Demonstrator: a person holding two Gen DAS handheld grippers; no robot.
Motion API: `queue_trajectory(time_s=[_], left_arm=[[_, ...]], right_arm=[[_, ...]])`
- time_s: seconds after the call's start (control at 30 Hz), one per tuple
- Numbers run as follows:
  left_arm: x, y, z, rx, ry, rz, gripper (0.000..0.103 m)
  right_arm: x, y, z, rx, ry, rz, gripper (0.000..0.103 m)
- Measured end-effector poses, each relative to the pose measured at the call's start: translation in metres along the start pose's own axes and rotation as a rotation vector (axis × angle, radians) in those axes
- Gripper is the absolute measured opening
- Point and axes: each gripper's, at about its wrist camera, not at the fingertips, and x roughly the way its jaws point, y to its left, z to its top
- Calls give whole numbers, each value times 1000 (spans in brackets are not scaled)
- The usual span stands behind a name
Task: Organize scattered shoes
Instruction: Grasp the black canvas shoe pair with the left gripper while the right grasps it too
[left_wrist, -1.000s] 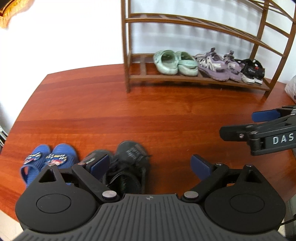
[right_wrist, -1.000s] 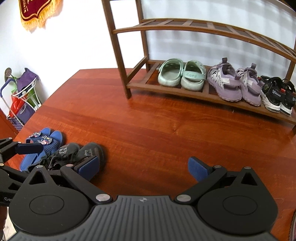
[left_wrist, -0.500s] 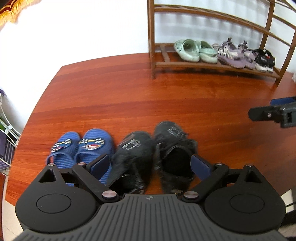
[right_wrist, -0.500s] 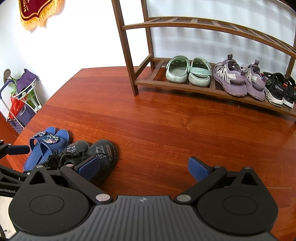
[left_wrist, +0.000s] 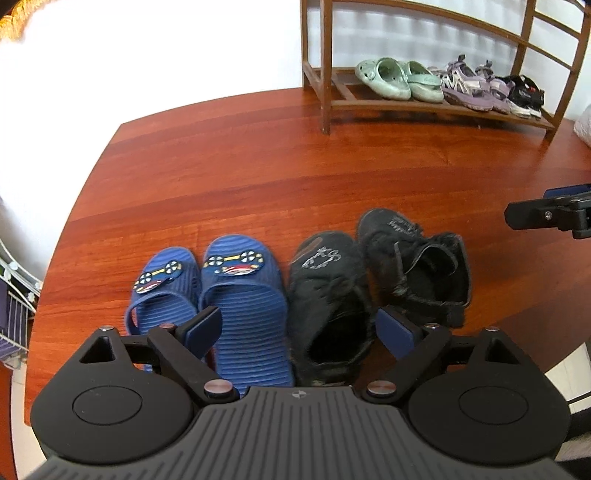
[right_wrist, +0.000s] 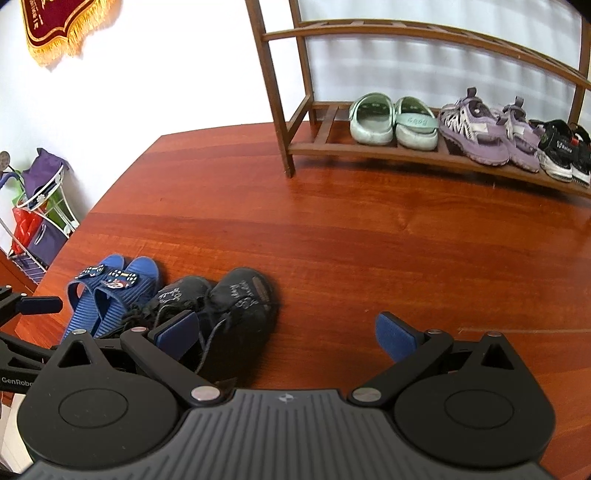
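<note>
Reddish wood bench (right_wrist: 369, 236) against a white wall, with a wooden shoe rack (right_wrist: 406, 155) at the far edge. Bottom shelf of the rack holds green clogs (right_wrist: 391, 120), purple sandals (right_wrist: 487, 133) and black sneakers (right_wrist: 565, 151), paired and side by side. Upper shelf looks bare as far as it shows.

Off the rack, near the front edge of the bench: blue slippers (left_wrist: 210, 291) and black shoes (left_wrist: 369, 273), two pairs in a rough row, toes toward the rack. Slippers touch each other; right black shoe (left_wrist: 417, 266) is skewed a bit from its mate.

Left gripper (left_wrist: 299, 328): fingers spread wide, holding nothing, hovering low over the inner slipper and the left black shoe (left_wrist: 328, 295). Right gripper (right_wrist: 284, 332): also spread, empty, over bare wood just right of the black shoes.

Judgement: these two pairs are what remains to go on the rack, and the left gripper is lined up for a pick. Tips:
- commit to one shoe; the fingers currently straddle two
- black shoe is soft and fuzzy, so clamp at the heel collar or across the opening, not the toe
- slipper: pinch the strap
- there's room on the shelf left of the clogs; set down toes in, beside its mate
</note>
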Motion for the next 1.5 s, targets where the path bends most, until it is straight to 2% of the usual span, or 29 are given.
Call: queue_trajectory(time_s=[0.13, 0.23, 0.57, 0.7, 0.73, 0.77, 0.9, 0.97, 1.03, 1.13, 1.2, 1.5], left_arm=[[8, 6, -6, 27, 23, -19, 69], [19, 9, -8, 36, 43, -43, 62], [38, 4, -7, 20, 62, -69, 51], [45, 2, -6, 13, 67, -76, 42], [46, 1, -6, 12, 69, -78, 34], [48, 1, -6, 10, 70, -79, 30], [54, -1, -5, -1, 76, -88, 29], [53, -1, -5, -16, 79, -97, 29], [53, -2, -4, -35, 83, -116, 29], [53, -7, -2, -40, 82, -131, 29], [55, -12, 0, -45, 80, -138, 29], [67, -37, 13, -38, 71, -176, 31]], right_arm=[[7, 13, -7, 3, 10, -2, 102], [13, 22, -11, -5, 20, -1, 102], [40, 46, -22, -59, 79, 0, 102], [52, 51, -25, -64, 98, -1, 101], [55, 51, -26, -65, 102, -4, 97], [59, 53, -26, -65, 109, -8, 95], [73, 52, -25, -46, 136, -9, 76], [75, 51, -25, -33, 143, -7, 61], [76, 48, -24, -20, 150, -3, 42], [76, 45, -24, -13, 162, 7, 31], [74, 45, -24, -19, 162, -3, 29], [62, 22, -25, -15, 162, -80, 30]])
